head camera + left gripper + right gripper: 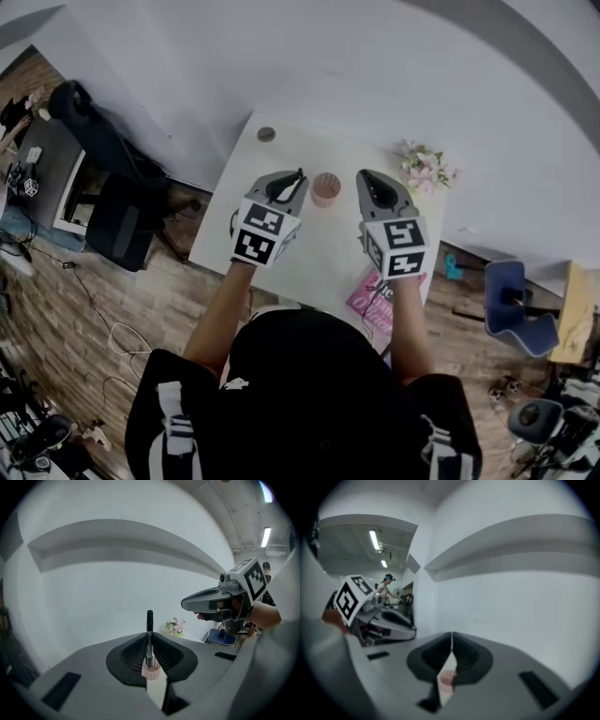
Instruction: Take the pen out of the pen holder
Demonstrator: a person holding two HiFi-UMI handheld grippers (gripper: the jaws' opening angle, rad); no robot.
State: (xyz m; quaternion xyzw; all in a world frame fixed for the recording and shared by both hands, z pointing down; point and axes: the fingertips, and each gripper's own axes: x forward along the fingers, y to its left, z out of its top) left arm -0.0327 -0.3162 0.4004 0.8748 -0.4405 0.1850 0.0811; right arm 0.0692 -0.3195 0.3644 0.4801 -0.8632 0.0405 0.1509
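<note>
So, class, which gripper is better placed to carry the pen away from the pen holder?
Left. The left gripper has its jaws closed on the upright pen; the right gripper has its jaws together, gripping nothing.

The right gripper (451, 637) fingers meet, pen holder (447, 678) showing beneath.

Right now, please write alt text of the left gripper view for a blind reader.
The left gripper has its jaws shut on an upright black pen; a pink pen holder shows below it. The right gripper hovers at the upper right.
</note>
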